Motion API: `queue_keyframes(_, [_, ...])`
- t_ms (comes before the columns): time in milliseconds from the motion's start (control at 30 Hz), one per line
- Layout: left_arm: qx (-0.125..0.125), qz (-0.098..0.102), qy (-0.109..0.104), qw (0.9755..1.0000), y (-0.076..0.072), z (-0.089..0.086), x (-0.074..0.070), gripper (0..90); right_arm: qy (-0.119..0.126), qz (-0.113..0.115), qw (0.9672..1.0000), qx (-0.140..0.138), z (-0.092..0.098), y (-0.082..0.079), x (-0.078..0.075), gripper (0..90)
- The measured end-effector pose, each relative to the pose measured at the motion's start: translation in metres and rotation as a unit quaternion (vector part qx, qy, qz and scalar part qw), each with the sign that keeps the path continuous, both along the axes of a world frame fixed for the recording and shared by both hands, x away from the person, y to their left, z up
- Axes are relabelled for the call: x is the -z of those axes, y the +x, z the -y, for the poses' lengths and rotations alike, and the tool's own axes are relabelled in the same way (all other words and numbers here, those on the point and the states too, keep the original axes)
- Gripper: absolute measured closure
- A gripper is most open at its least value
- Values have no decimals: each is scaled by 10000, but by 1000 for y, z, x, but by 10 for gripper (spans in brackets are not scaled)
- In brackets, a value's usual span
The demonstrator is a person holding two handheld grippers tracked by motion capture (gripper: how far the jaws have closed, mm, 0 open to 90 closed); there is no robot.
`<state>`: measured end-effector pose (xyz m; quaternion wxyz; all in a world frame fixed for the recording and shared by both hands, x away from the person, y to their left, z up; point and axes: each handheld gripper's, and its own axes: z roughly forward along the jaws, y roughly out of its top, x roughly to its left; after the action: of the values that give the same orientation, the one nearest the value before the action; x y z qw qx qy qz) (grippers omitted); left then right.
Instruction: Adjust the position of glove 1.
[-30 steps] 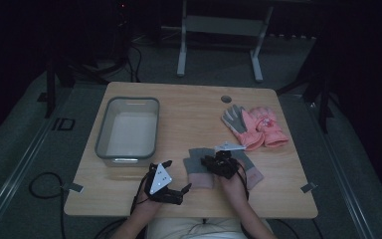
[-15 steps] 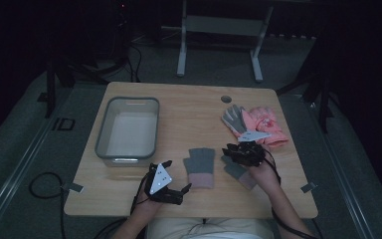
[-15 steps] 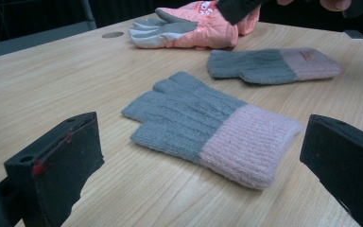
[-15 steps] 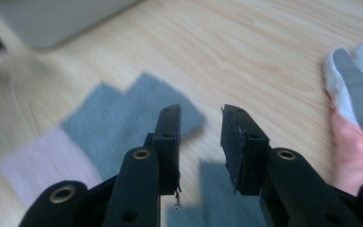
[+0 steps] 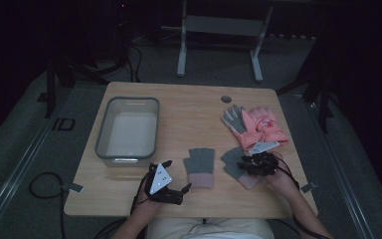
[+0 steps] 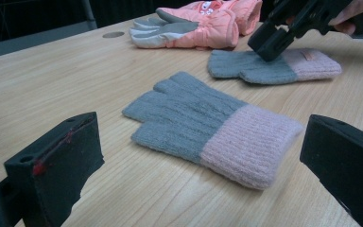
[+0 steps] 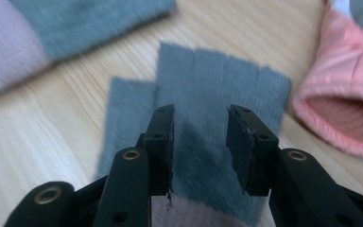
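Two grey knit gloves with pink cuffs lie flat near the table's front. One glove point(image 5: 200, 167) point(image 6: 208, 127) rests in front of my left gripper point(image 5: 176, 175) point(image 6: 203, 156), whose jaws stand wide open and short of it. The second glove point(image 5: 230, 164) point(image 6: 264, 68) point(image 7: 217, 80) lies to the right, under my right gripper point(image 5: 246, 164) point(image 7: 201, 146). Its jaws have just been opening. They now hover apart over the grey palm, pinching nothing.
A pair of pink padded gloves point(image 5: 261, 127) point(image 6: 203, 23) point(image 7: 345, 109) lies behind the right gripper. A grey plastic bin point(image 5: 128, 129) stands on the left half of the wooden table point(image 5: 189, 109). A small round hole point(image 5: 226, 98) sits near the far edge.
My right gripper has moved to the right, taking the second grey glove away from the first. Its jaws have spread and the glove now lies flat. The left gripper has stayed put.
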<state>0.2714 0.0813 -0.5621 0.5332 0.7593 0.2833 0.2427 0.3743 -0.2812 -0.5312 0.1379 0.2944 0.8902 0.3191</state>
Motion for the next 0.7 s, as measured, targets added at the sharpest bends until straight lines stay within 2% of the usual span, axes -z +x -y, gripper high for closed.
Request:
queue_keyframes(67, [-1, -4, -8, 10000, 0, 0, 0, 0, -52, -73, 10000, 16, 2, 3, 5, 619])
queue_keyframes(267, [10, -20, -29, 10000, 0, 0, 0, 0, 95, -179, 9998, 8, 5, 6, 10, 634])
queue_keyframes(400, [8, -24, -41, 10000, 0, -1, 0, 0, 203, -207, 9996, 41, 6, 5, 12, 734])
queue_keyframes(500, [5, -26, -36, 10000, 0, 0, 0, 0, 164, -192, 9996, 102, 4, 3, 11, 810])
queue_keyframes(700, [-14, -25, -39, 10000, 0, 0, 0, 0, 78, -305, 9993, 206, -3, -4, 5, 855])
